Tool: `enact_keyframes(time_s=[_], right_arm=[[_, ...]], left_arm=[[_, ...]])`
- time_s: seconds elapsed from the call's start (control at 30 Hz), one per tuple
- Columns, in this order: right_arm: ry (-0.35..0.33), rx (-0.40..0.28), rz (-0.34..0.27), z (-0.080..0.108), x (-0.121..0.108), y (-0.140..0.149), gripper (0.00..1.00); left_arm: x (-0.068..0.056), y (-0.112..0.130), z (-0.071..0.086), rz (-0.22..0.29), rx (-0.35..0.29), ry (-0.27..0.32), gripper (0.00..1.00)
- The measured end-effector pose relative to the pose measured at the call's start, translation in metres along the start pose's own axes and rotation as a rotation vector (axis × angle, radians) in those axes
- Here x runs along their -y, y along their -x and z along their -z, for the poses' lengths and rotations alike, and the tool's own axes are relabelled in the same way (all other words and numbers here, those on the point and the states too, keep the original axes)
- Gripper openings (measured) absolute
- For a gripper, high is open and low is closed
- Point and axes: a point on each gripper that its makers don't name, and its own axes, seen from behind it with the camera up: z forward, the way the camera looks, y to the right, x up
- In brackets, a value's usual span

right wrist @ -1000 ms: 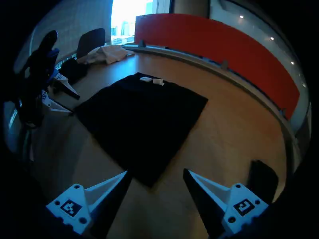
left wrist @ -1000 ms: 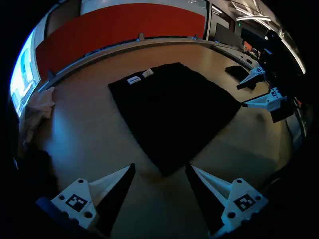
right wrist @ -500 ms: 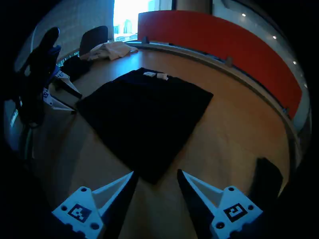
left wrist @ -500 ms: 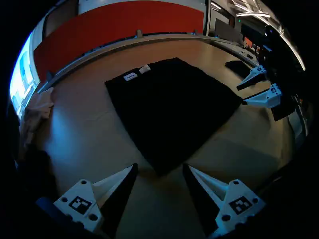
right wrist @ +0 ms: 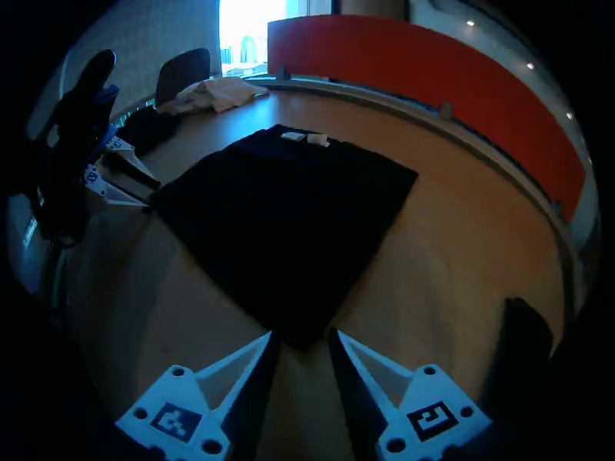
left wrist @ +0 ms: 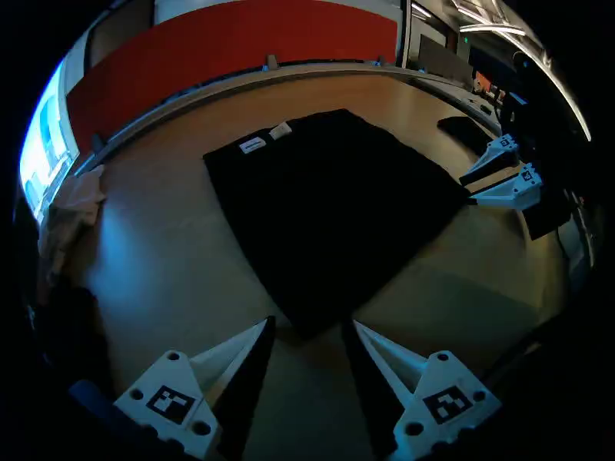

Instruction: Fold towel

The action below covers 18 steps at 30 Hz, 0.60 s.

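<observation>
- An office or meeting room, by its fittings; a broad wooden bench [right wrist: 477,230] curves away ahead of the right hand-held gripper [right wrist: 301,333];
- a long red partition panel [right wrist: 430,69] lines the far edge;
- a dark office chair [right wrist: 181,73] and a bright window [right wrist: 246,34] stand far ahead, leftward;
- ceiling strip lights [left wrist: 492,31] glow above and right of the left hand-held gripper [left wrist: 308,320]
</observation>
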Motion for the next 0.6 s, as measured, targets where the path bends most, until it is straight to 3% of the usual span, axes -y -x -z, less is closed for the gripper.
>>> enact_keyframes(time_s=[0.4,0.53,0.6], right_arm=[[-0.016,0.001,0.001,0.0004,0.0041,0.0001,0.32],[-0.013,0.005,-0.008,0.0009,0.0031,0.0005,0.25],[-0.012,0.008,-0.013,0.0012,0.0023,0.0007,0.23]], left_arm=[[-0.0014,-0.0017,0.0005,0.007,0.010,-0.006,0.52],[-0.0005,-0.0025,-0.0001,0.016,0.014,-0.013,0.28],[0.0012,-0.0023,-0.0004,0.027,0.016,-0.020,0.24]])
